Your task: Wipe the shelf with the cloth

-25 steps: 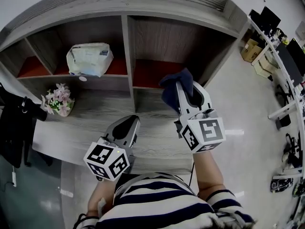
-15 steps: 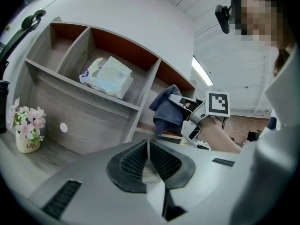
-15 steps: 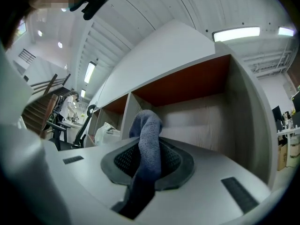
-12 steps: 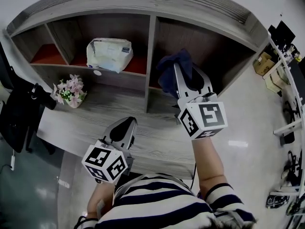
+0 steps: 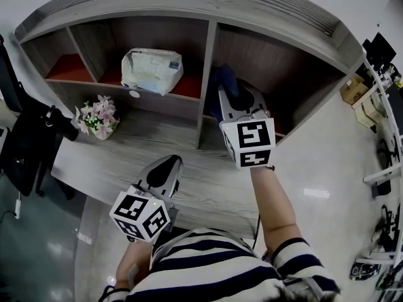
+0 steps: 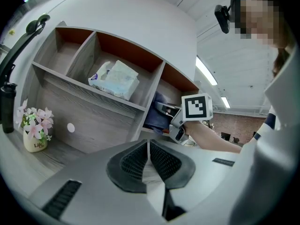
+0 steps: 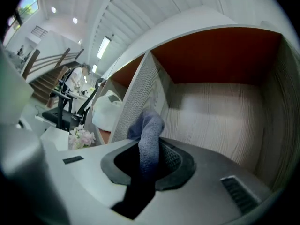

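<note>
Holding the cloth: right gripper [image 7: 149, 146], jaws clamped on the blue cloth [image 7: 150, 123], upper centre of head view, inside right compartment of the shelf [image 5: 277, 61].
Left gripper [image 6: 148, 150]: jaws pressed together, empty, lower left.
Change: right gripper reached deeper in; left unmoved.

Navy-white striped tee [image 5: 217, 270]; left gripper [image 6: 148, 149] & right gripper [image 7: 149, 153] grey plastic w/ blk ribbed jaws, b/w marker cubes [image 5: 252, 142].
</note>
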Demonstrator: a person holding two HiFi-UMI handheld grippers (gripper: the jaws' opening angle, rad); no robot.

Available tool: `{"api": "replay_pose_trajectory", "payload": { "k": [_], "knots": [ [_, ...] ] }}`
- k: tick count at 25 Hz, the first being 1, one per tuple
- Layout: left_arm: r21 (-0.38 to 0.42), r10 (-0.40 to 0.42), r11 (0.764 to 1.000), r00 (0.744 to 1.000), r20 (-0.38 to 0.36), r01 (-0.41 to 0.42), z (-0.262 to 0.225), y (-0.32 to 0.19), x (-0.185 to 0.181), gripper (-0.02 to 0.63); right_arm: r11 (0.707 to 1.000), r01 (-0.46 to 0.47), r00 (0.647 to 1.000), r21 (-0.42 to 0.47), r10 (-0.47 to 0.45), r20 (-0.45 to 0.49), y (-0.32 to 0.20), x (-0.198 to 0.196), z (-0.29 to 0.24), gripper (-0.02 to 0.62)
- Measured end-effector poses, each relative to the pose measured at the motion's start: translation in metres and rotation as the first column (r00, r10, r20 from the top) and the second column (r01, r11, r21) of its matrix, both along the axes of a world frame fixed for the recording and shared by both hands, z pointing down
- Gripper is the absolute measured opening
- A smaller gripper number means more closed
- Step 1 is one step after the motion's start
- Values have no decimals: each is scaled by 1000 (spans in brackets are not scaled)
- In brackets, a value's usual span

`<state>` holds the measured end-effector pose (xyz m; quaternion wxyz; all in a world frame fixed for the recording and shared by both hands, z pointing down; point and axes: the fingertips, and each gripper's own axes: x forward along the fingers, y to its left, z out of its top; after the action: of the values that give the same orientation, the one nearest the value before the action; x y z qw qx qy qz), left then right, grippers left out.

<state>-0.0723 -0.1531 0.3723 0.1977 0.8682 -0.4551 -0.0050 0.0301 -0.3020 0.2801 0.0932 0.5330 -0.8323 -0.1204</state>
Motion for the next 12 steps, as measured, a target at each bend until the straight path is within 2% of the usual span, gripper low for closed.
{"api": "replay_pose_trajectory", "payload": {
  "k": [6, 12],
  "knots": [
    [-6, 13, 1000, 1000, 1, -13, 2, -1, 4, 29, 999, -12, 977, -47, 2, -215, -6, -6, 31, 77],
    [-11, 29, 1000, 1000, 1, -29, 3, -1, 10, 29, 997, -15, 945, -79, -11, -326, -9, -4, 55, 77]
  ]
}}
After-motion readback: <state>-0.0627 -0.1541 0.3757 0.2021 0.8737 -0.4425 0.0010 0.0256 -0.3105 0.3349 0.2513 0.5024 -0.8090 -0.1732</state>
